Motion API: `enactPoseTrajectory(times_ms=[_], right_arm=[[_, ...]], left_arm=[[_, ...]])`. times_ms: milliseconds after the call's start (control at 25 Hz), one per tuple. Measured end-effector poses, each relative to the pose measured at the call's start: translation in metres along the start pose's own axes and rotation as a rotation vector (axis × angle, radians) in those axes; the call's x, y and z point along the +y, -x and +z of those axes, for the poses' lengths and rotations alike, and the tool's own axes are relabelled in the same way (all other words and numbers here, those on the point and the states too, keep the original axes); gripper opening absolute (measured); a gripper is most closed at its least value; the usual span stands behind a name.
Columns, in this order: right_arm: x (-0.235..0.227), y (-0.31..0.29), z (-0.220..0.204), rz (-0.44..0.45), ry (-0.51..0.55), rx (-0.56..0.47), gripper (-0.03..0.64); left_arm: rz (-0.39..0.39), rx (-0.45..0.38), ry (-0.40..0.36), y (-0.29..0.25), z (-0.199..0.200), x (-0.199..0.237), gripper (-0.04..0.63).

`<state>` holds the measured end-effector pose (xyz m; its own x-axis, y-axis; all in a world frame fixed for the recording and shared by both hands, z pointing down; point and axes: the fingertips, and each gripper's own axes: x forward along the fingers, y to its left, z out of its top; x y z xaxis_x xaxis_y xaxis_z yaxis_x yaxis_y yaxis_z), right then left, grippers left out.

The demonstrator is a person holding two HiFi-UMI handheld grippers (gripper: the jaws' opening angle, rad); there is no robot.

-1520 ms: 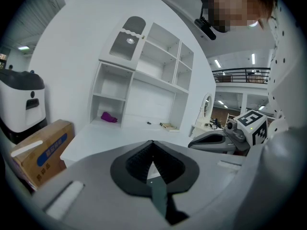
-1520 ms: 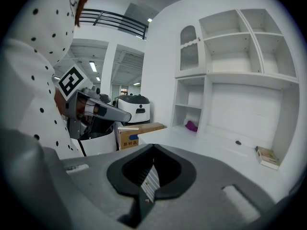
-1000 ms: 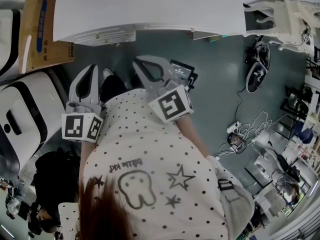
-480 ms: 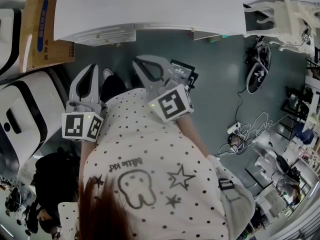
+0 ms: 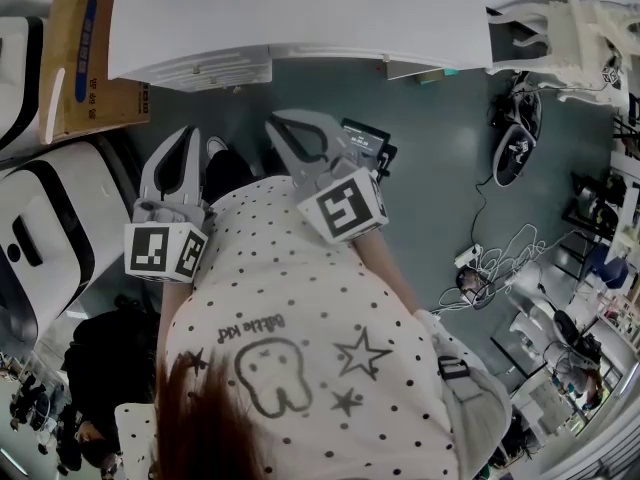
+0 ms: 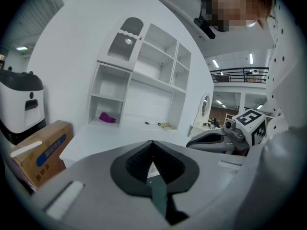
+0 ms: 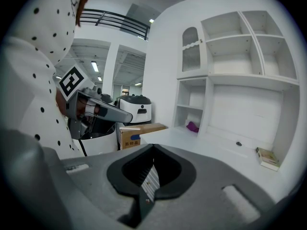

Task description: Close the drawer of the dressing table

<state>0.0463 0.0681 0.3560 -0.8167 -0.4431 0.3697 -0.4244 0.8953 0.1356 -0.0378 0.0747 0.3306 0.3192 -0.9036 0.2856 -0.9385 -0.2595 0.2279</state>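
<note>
White dressing table (image 5: 300, 18) sits ahead of L claw (image 5: 186, 134) & R claw (image 5: 274, 122), both closed, empty.

A dull grey-green floor (image 5: 430, 168) carries a cardboard box (image 5: 85, 58) and a white-and-black machine (image 5: 50, 238) at the left. A tangle of cables (image 5: 490, 258) and a carved white chair (image 5: 570, 28) are at the right. A plain white wall (image 6: 62, 56) rises behind, and farther off strip lights (image 6: 251, 58) shine above a dark railing (image 6: 235, 71).
</note>
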Motion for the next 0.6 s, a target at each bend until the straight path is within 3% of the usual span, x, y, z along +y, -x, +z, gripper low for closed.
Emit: enactPoseTrajectory(times_ms=[600], right_arm=[[0.0010,0.0007,0.0007,-0.009,-0.022,0.014,-0.002]], left_arm=[[0.007,-0.004,0.007,0.0028,-0.0006,0.0027,-0.006]])
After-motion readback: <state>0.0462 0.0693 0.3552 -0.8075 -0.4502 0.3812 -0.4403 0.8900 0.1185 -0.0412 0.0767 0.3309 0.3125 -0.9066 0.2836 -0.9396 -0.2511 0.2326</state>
